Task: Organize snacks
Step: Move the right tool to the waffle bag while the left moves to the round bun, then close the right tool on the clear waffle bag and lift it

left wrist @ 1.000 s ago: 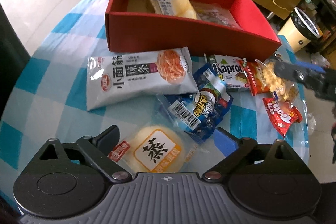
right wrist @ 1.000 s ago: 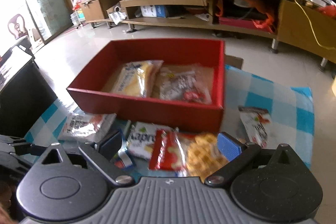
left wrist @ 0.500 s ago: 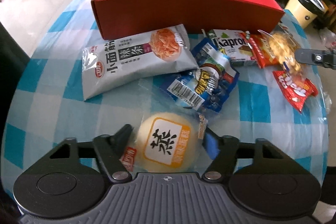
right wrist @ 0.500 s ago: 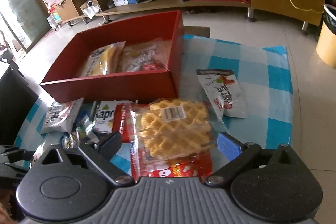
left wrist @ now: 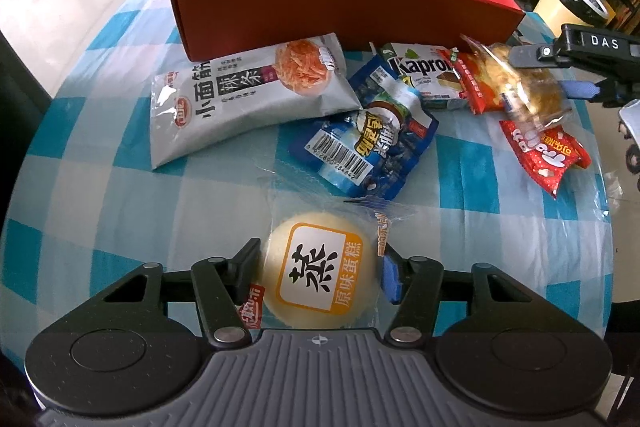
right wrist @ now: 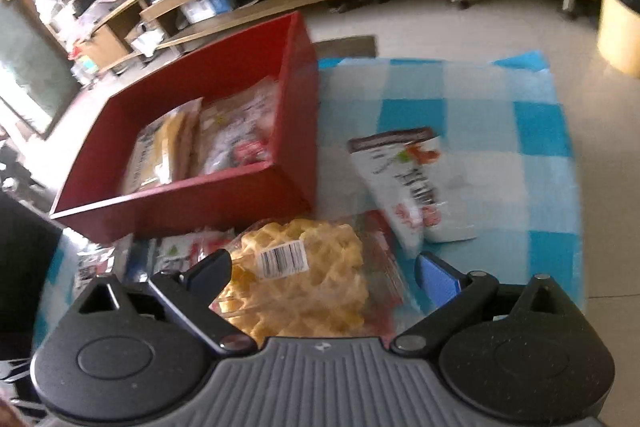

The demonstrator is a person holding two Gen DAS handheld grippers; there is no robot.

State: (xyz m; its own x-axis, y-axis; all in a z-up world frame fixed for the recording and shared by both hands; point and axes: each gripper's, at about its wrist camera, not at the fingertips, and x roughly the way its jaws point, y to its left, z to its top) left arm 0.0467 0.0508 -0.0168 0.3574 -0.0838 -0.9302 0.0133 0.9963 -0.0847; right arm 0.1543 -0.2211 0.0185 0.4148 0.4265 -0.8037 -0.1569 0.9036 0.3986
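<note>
Blue-checked tablecloth (left wrist: 100,187) is spread across the table. At 12 o'clock in the left wrist view, a red box (left wrist: 340,7) is seen, two packets already inside. Loose snacks are scattered before it. At 6 o'clock, the steamed cake packet (left wrist: 320,275) is bracketed by the left gripper (left wrist: 320,273), jaws closing, pads at its sides. The waffle packet (right wrist: 296,287) is straddled by the right gripper (right wrist: 324,273), jaws apart.
</note>
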